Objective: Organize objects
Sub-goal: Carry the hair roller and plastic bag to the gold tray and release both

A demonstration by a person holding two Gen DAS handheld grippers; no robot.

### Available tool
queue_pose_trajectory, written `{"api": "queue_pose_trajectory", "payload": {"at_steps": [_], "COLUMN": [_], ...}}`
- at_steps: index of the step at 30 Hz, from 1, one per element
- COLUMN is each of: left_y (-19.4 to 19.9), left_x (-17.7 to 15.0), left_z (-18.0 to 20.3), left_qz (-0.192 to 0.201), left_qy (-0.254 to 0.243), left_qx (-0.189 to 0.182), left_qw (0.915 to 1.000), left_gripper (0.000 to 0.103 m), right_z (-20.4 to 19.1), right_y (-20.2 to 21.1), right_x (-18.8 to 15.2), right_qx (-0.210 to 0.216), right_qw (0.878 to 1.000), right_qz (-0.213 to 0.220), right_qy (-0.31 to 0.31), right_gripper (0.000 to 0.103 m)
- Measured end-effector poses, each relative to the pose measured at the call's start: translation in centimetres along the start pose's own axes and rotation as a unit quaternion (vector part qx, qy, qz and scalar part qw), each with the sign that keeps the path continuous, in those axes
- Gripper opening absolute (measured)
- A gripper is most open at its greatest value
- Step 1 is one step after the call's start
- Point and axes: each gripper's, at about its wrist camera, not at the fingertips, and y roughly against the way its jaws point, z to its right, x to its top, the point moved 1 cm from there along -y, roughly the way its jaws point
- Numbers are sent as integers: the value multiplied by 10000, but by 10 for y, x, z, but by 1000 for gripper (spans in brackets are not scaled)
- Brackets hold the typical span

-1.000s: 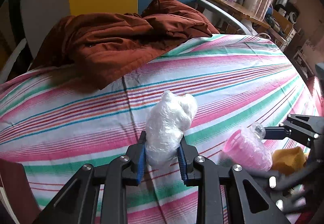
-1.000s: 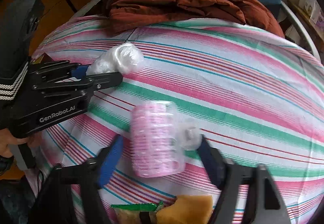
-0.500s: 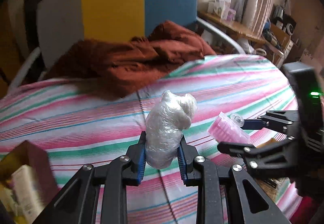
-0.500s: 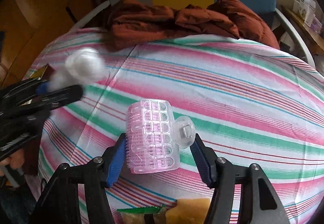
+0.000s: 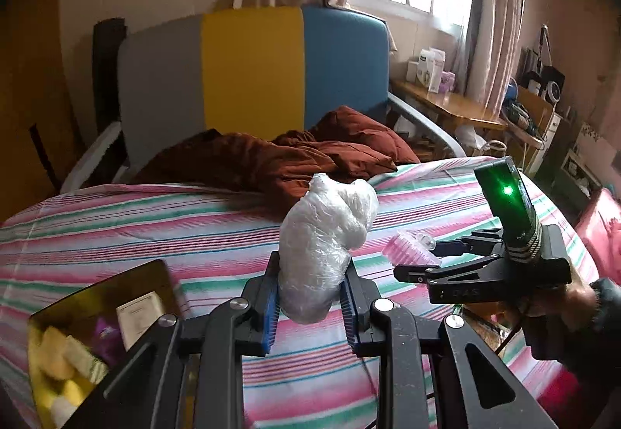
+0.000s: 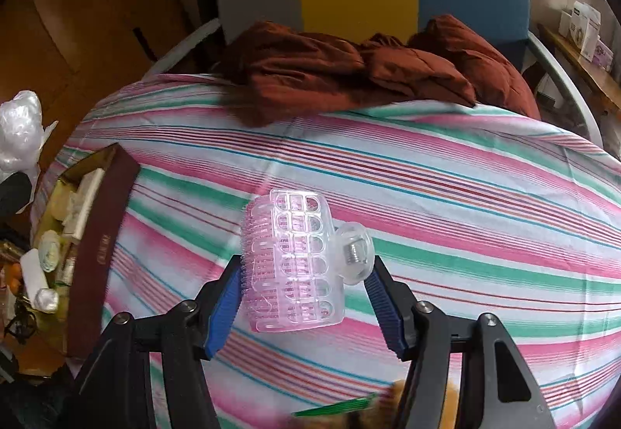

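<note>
Two grips: crinkled white plastic bundle (image 5: 324, 246), pink bristled roller (image 6: 291, 266)

bundle (image 5: 326, 235): crinkly clear plastic | roller (image 6: 295, 262): glossy translucent plastic | sheet (image 6: 465, 196): striped cloth

No words could be read for sure. The right gripper's black body (image 5: 481, 287) had faint letters, too blurry. The brown box flap (image 6: 101, 246) left of the fingers had gold marks, unreadable.
</note>
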Motion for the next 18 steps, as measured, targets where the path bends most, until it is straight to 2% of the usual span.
{"api": "queue_pose_trajectory", "payload": {"at_steps": [18], "left_y": [59], "left_x": [-46], "left_z": [-58], "left_qz": [83], "left_qy": [441], "left_qx": [286], "left_qw": [9986], "left_gripper": [27], "right_z": [-110], "right_y": [23], "right_x": [-13], "right_qx": [648], "right_qw": [9975], "right_qz": [263], "right_qy": [95], "right_gripper": [62]}}
